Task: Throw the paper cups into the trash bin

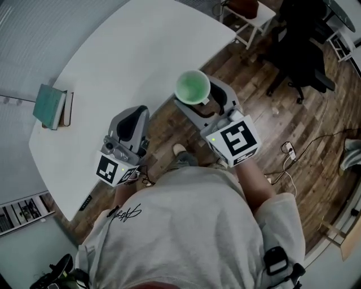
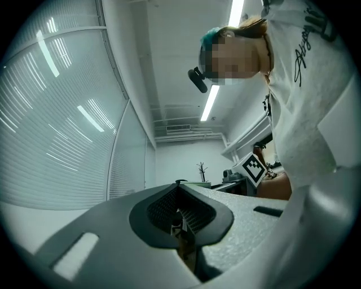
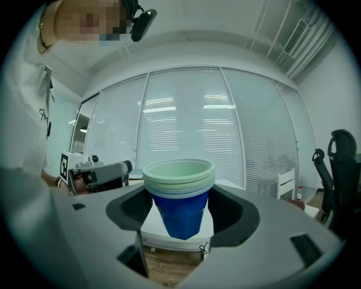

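A stack of paper cups (image 3: 180,195), blue on the outside and pale green at the rims, stands upright between the jaws of my right gripper (image 3: 180,213), which is shut on it. From the head view the cups (image 1: 192,86) show a green inside, held over the wooden floor just off the table's edge by the right gripper (image 1: 196,103). My left gripper (image 1: 135,115) is held low at the left, its jaws closed together with nothing in them. The left gripper (image 2: 180,219) points up toward the ceiling. No trash bin is in view.
A white curved table (image 1: 130,56) lies ahead with a teal book (image 1: 49,105) near its left edge. A black office chair (image 1: 304,51) and a white stool (image 1: 248,17) stand at the far right. Cables (image 1: 290,152) lie on the wooden floor.
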